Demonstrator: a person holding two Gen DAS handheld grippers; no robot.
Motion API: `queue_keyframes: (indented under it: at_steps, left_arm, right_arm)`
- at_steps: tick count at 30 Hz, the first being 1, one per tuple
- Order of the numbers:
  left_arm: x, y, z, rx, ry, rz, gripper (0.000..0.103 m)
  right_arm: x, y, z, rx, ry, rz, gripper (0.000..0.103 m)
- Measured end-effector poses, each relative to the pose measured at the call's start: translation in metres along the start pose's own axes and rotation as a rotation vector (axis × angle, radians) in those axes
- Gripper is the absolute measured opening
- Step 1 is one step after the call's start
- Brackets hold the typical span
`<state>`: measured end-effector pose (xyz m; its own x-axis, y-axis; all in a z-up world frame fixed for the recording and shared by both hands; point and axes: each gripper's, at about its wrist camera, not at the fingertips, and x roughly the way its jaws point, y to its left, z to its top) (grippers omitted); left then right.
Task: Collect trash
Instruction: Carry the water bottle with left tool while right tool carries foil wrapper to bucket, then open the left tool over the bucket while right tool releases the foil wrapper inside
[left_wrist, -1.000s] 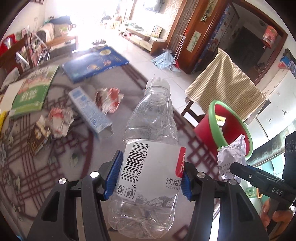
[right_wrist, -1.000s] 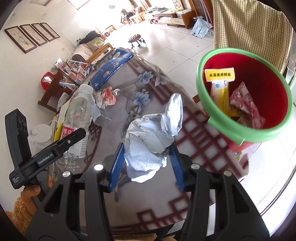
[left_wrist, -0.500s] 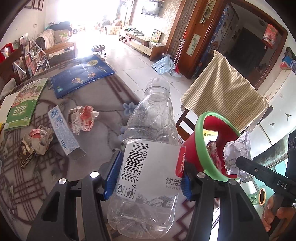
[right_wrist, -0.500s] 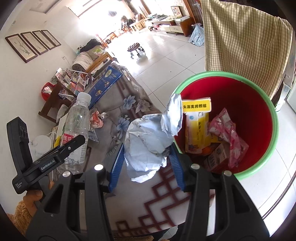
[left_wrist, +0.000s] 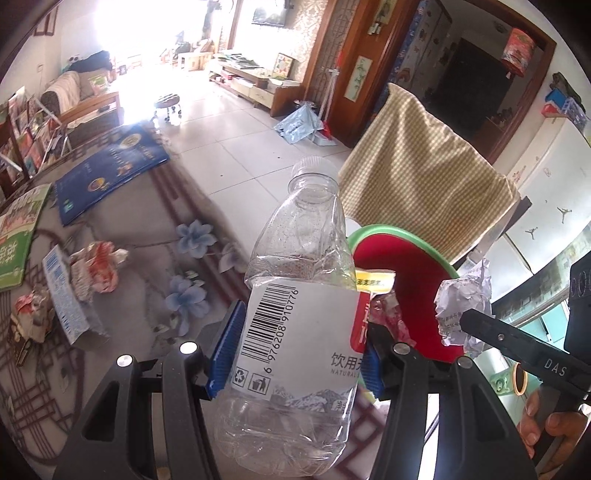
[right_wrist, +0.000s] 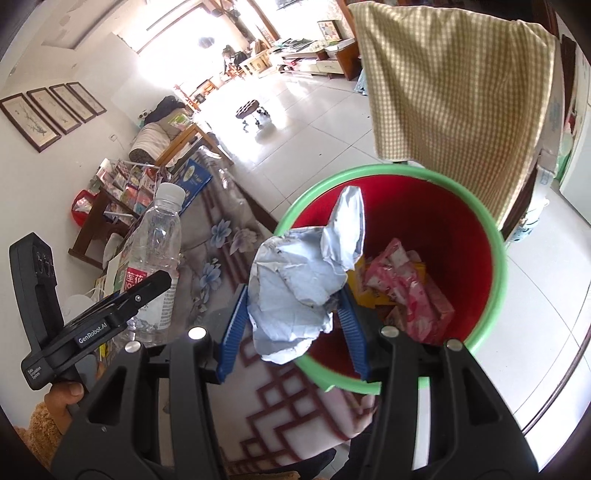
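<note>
Trash already sits in the bin (right_wrist: 476, 236); your left gripper (left_wrist: 295, 350) clamps the bottle (left_wrist: 299, 317), right gripper (right_wrist: 291, 317) clamps crumpled paper (right_wrist: 299, 280); wrappers (left_wrist: 96, 266) remain on the tabletop (left_wrist: 147, 258).

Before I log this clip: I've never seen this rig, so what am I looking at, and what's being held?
No robot here: a person holds a two-finger clamp in each hand, each with a fisheye camera looking along its fingers. The left view shows the left gripper shut on an empty plastic bottle. The right view shows the right gripper shut on a crumpled paper, poised over the red bin, which already holds packets. On the flowered tablecloth lie crumpled wrappers, a blue-white carton and a blue booklet.
</note>
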<state>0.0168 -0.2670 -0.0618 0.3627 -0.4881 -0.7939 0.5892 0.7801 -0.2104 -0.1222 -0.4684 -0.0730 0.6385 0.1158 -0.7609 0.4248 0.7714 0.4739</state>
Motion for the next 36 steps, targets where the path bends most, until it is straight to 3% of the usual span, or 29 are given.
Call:
queue_keyframes:
  at_steps: [13,25,27,28,36]
  left_arm:
    - [0.035,-0.067,0.02,0.06,0.03,-0.11,0.053]
    - [0.057,-0.085,0.021,0.101,0.076,-0.13,0.054]
    - [0.056,-0.085,0.022,0.099,0.07,-0.134,0.071]
    - [0.053,-0.084,0.022,0.093,0.054,-0.135,0.075]
    - [0.035,-0.059,0.018,0.028,0.02,-0.123,0.077]
  right_arm:
    - [-0.013,-0.042,0.019,0.03,-0.032,-0.069,0.047]
    - [-0.007,-0.053,0.023,0.056,-0.015,-0.083,0.047]
    - [-0.007,-0.052,0.022,0.063,-0.022,-0.088,0.057]
    - [-0.008,-0.053,0.023,0.07,-0.029,-0.09,0.062]
    - [-0.012,-0.047,0.021,0.086,-0.049,-0.077,0.065]
